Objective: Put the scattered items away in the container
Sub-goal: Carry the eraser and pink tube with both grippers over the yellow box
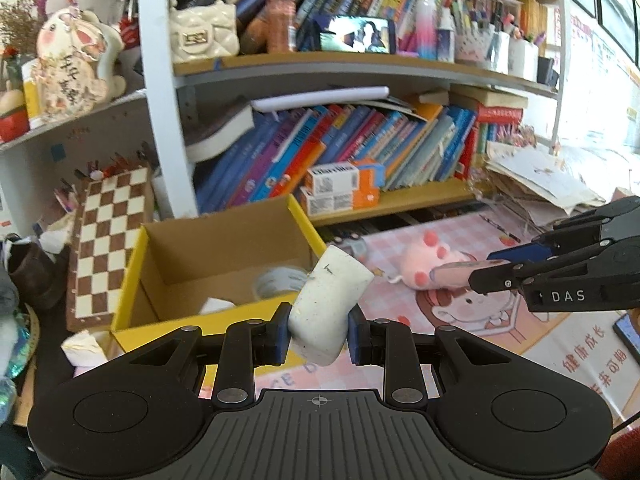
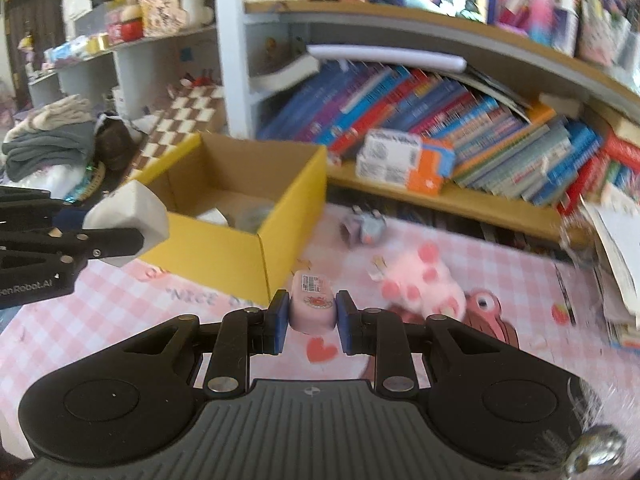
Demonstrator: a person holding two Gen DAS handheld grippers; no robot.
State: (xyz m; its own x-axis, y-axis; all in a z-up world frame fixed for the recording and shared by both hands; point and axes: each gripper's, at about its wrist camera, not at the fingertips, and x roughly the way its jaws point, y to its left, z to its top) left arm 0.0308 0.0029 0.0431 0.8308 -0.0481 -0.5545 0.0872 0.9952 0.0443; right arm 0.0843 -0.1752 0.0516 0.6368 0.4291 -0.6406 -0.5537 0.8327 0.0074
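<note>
- The left gripper (image 1: 318,334) is clamped on a chunky white block (image 1: 330,304), tilted; it could twist loose short of the box.
- The right gripper (image 2: 310,322) pinches a small pink labelled case (image 2: 312,300).
- The yellow-sided cardboard box (image 2: 280,236) sits at the pink checked desk mat's (image 2: 120,320) far-left edge; both loads arriving together may collide.

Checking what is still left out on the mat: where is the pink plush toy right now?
The pink plush toy lies on the pink checked mat, right of the yellow cardboard box and below the bookshelf; in the left wrist view it sits beside the right gripper.
</note>
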